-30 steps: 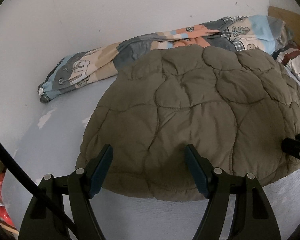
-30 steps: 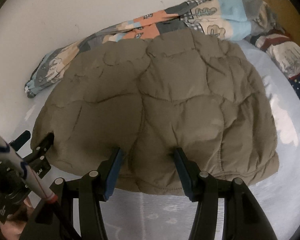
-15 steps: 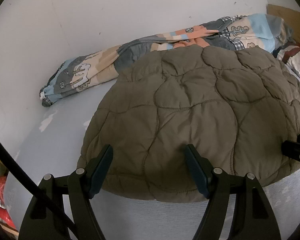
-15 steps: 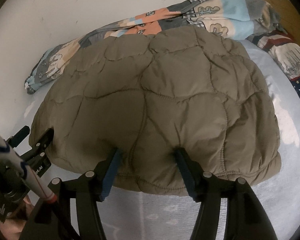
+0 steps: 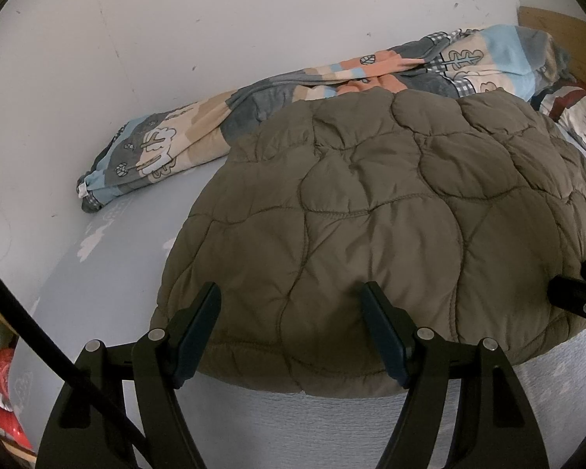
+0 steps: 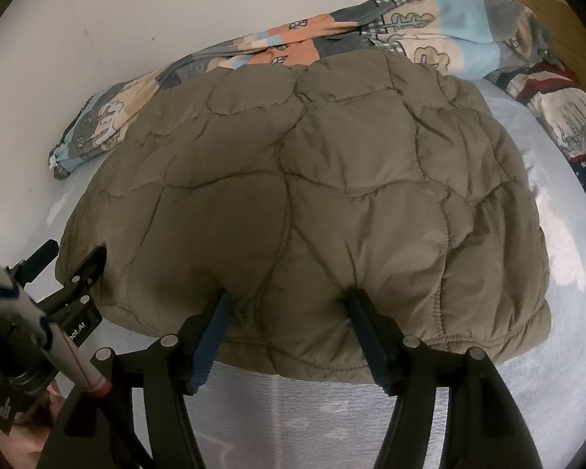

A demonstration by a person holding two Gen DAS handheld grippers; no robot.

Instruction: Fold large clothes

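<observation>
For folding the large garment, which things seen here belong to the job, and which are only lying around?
Belong to the job:
- olive quilted jacket, folded on the bed
- left gripper, open over its near edge
- right gripper, jaws opening, jacket edge between them

Only lying around:
- patterned blanket by the wall
- printed bedding at far right

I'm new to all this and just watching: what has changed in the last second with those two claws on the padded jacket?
The right gripper is opening its jaws, releasing the pinched hem of the olive quilted jacket, though the fabric still bulges between its fingers. The left gripper stayed wide open over the hem, and the jacket and patterned blanket lie as before.
</observation>
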